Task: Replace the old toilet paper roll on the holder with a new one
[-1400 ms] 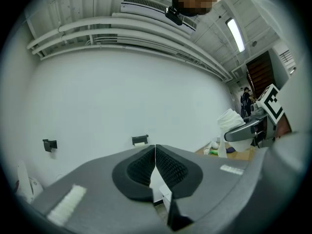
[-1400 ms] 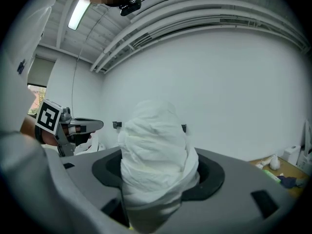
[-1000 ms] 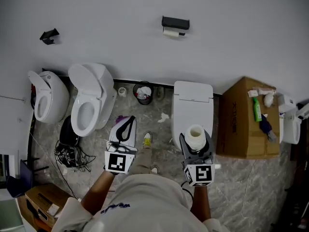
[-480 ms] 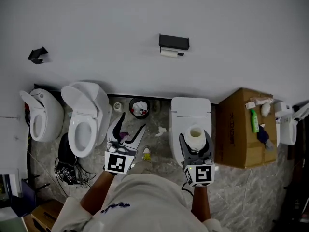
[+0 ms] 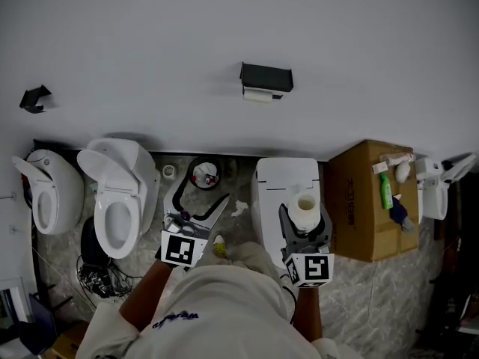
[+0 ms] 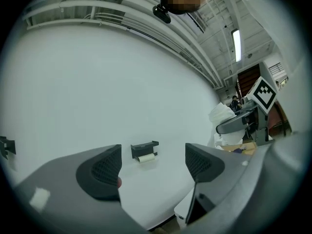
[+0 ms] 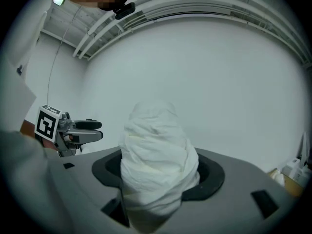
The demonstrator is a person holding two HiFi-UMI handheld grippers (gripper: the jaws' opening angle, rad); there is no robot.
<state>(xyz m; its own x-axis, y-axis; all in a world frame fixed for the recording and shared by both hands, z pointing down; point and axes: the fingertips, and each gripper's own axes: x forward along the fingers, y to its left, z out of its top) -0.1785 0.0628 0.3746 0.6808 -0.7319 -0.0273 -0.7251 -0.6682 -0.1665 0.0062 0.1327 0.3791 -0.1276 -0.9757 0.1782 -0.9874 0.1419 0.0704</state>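
Note:
A black holder is fixed to the white wall, with the thin old roll hanging under it. The left gripper view shows the same holder and old roll straight ahead, still well away. My left gripper is open; its jaws have just been opening and nothing is between them. My right gripper is shut on the new toilet paper roll, a full white roll standing upright between the dark pads. Both grippers hang level in front of me, below the holder.
A white toilet with its lid shut stands under the holder. Two open toilets are at the left. A bin sits by the wall. A cardboard box with bottles on top is at the right. Cables lie on the floor.
Both grippers and I have moved closer to the wall. The left jaws went from shut to wide open. The right gripper kept its hold on the new roll.

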